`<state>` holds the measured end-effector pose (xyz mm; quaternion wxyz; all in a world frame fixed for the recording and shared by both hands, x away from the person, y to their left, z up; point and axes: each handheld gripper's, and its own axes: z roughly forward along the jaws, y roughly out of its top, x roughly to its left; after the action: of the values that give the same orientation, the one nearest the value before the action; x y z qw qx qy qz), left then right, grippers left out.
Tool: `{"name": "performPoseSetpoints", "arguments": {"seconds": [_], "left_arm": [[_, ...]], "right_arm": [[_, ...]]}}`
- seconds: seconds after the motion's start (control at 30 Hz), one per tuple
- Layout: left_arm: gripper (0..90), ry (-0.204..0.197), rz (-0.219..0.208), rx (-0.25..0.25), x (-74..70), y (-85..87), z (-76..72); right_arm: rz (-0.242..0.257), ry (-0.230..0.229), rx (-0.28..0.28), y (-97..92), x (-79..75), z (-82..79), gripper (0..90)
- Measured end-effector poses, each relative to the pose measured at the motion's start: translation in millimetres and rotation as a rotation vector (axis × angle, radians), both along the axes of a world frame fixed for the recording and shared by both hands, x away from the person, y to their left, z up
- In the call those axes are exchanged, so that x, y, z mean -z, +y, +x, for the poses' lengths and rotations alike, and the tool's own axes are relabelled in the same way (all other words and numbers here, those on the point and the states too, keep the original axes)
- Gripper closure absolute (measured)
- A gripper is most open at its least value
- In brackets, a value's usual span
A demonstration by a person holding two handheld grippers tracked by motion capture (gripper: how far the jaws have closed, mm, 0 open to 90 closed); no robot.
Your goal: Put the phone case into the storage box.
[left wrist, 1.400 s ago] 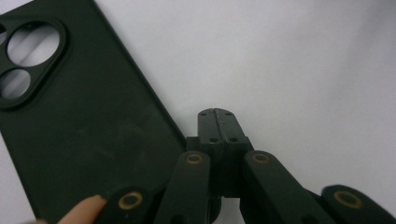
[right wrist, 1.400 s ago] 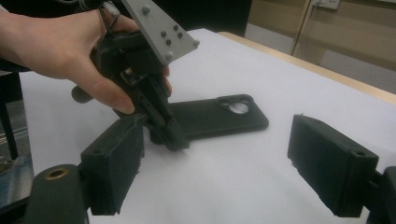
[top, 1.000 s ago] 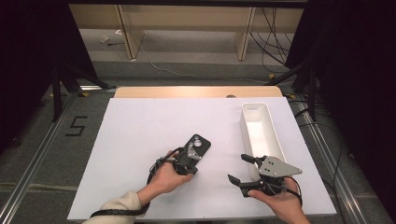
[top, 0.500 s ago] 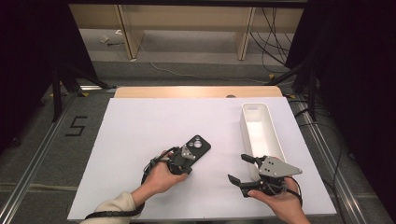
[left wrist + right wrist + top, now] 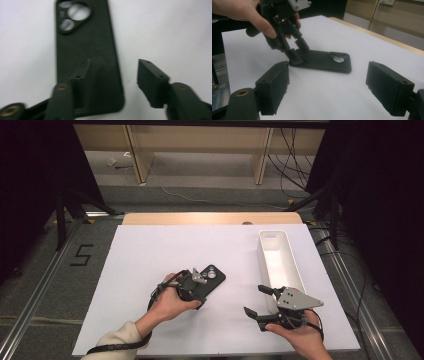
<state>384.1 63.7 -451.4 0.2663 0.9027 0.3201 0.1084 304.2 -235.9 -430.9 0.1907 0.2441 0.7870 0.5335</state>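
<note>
The left gripper point(image 5: 199, 285) has just opened over the phone case point(image 5: 210, 279), releasing it flat; the right gripper point(image 5: 262, 301) waits wide, empty, near the tray point(image 5: 295, 270).

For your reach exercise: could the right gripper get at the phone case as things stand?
Probably yes: the right gripper is open, facing the phone case across bare table; only the left gripper crowds its near end.

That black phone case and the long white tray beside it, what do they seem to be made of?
The phone case looks like matte black rubber or soft plastic: a dull, faintly grainy surface with no shine and moulded round camera holes. The white tray looks like hard plastic, smooth and slightly glossy, with thin walls and rounded corners. Neither can be told for certain by look alone.
</note>
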Motion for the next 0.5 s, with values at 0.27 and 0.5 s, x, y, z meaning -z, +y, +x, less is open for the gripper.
{"name": "performPoseSetpoints", "arguments": {"seconds": [0.27, 0.5], "left_arm": [[16.1, 0.047, 0.059, -0.028, 6.8, 1.9, 16.5], [14.9, 0.068, 0.089, -0.029, 13.2, 4.7, 24.0]], "right_arm": [[0.001, -0.001, 0.0, 0.6, 0.5, 0.3, 20.0], [0.001, 0.0, -0.001, 0.8, 0.8, 0.5, 20.1]]}}
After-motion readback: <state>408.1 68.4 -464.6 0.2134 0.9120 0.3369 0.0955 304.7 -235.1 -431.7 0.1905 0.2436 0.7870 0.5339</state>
